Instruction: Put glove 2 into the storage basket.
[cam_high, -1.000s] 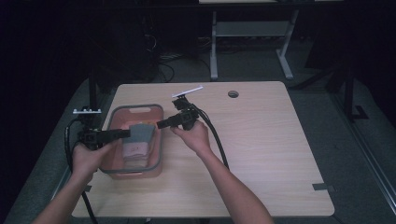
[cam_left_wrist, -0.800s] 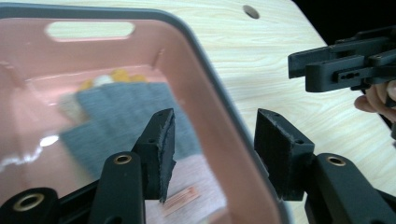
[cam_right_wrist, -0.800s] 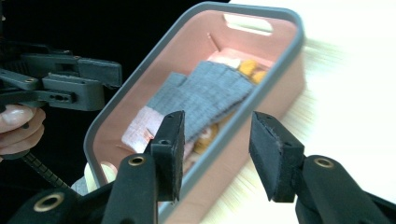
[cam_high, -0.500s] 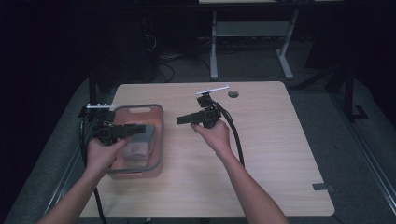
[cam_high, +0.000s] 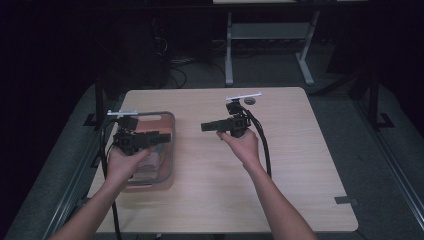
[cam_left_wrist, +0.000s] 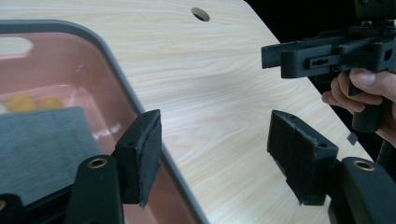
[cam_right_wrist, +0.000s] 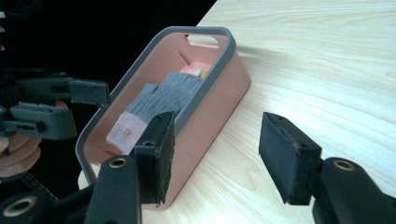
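A salmon bin with a grey rim (cam_high: 172, 146) stands at the table's left side. In it lies a grey knitted piece with a pink cuff (cam_right_wrist: 163, 98), over something yellow (cam_left_wrist: 28, 102). My left gripper (cam_high: 164, 136) hovers over the bin's right rim, open and empty; its own view shows the jaws (cam_left_wrist: 215, 140) straddling the rim (cam_left_wrist: 116, 79). My right gripper (cam_high: 205, 126) is held above bare table right of the bin, open and empty (cam_right_wrist: 215, 144), pointing at the bin (cam_right_wrist: 224, 88).
The light wood table (cam_high: 300, 165) has free room to the right and front. A round cable hole (cam_high: 250, 101) sits near the far edge. Beyond the edges lie a dark floor and a desk frame (cam_high: 230, 50).
Both grippers have shifted right. The right one has left the bin and now hangs over bare table; the left one has moved to the bin's right rim. The grey piece stays in the bin.
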